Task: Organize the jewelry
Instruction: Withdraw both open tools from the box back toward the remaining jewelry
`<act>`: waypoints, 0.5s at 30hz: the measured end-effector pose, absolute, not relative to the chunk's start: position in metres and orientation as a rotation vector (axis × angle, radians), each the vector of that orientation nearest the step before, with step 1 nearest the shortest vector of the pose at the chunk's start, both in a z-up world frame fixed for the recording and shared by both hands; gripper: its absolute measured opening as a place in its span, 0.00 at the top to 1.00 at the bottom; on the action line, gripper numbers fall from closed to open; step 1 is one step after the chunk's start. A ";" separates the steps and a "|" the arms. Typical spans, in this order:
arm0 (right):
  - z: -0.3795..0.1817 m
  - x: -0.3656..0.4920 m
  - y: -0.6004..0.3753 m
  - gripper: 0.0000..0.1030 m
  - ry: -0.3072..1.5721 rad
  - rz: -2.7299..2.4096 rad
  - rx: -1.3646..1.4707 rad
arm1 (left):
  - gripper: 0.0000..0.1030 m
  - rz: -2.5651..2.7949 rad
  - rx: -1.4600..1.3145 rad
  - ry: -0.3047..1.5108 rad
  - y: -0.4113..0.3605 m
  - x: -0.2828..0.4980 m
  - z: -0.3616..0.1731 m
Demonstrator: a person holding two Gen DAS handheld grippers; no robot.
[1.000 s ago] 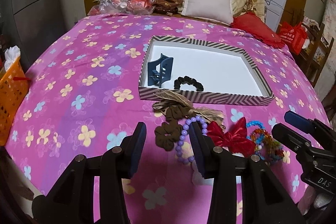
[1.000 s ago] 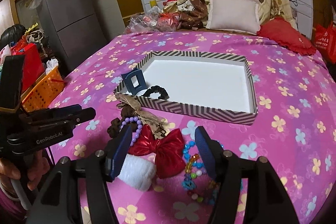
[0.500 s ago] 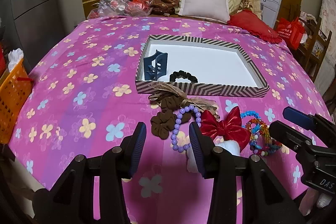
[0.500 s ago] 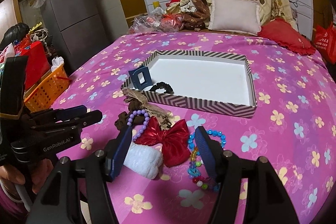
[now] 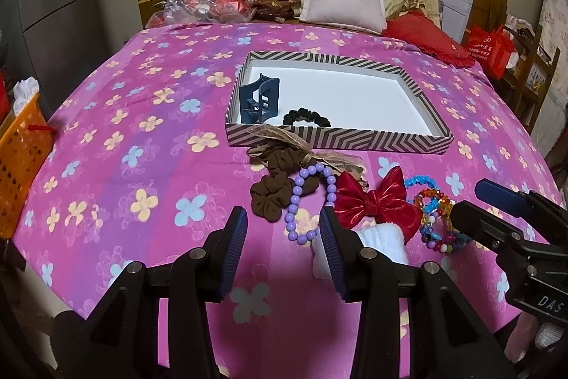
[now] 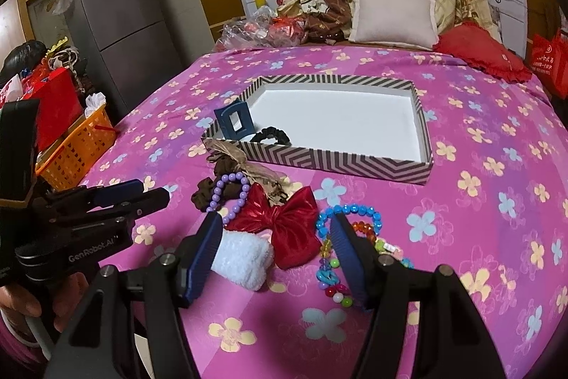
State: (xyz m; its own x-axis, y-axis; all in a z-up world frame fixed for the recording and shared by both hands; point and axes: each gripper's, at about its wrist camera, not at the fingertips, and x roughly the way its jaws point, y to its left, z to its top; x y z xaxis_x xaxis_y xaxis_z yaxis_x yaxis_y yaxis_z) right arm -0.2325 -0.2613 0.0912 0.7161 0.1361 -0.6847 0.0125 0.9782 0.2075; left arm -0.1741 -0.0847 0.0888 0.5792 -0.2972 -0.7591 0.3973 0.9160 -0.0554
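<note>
A striped tray (image 5: 319,137) (image 6: 333,158) on the pink bedspread holds a blue claw clip (image 5: 261,99) (image 6: 234,123) and a black scrunchie (image 5: 307,117) (image 6: 269,134). In front of it lie a brown scrunchie (image 5: 269,198), a tan ribbon bow (image 5: 301,146), a purple bead bracelet (image 5: 312,201) (image 6: 229,194), a red bow (image 5: 372,201) (image 6: 284,222), a white fluffy tie (image 6: 245,258) and coloured bead bracelets (image 5: 435,219) (image 6: 351,226). My left gripper (image 5: 280,226) is open and empty just short of the purple bracelet. My right gripper (image 6: 275,237) is open, above the red bow and white tie.
An orange basket (image 5: 17,162) (image 6: 78,148) stands off the bed's left side. Pillows (image 5: 344,2) and a pile of bags (image 5: 206,2) lie at the head of the bed. A grey fridge (image 6: 120,34) stands to the left.
Both grippers have drawn back and risen a little from the pile of items. Both stay open and empty. Nothing on the bed has moved.
</note>
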 end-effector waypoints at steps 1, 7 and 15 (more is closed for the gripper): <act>0.090 -0.232 -0.262 0.36 0.773 0.069 0.202 | 0.57 -0.408 0.123 0.865 -0.084 -0.174 0.088; 0.081 -0.233 -0.263 0.36 0.800 0.070 0.202 | 0.57 -0.433 0.097 0.890 -0.078 -0.175 0.084; 0.072 -0.232 -0.268 0.36 0.824 0.057 0.216 | 0.51 -0.472 0.060 0.927 -0.075 -0.177 0.076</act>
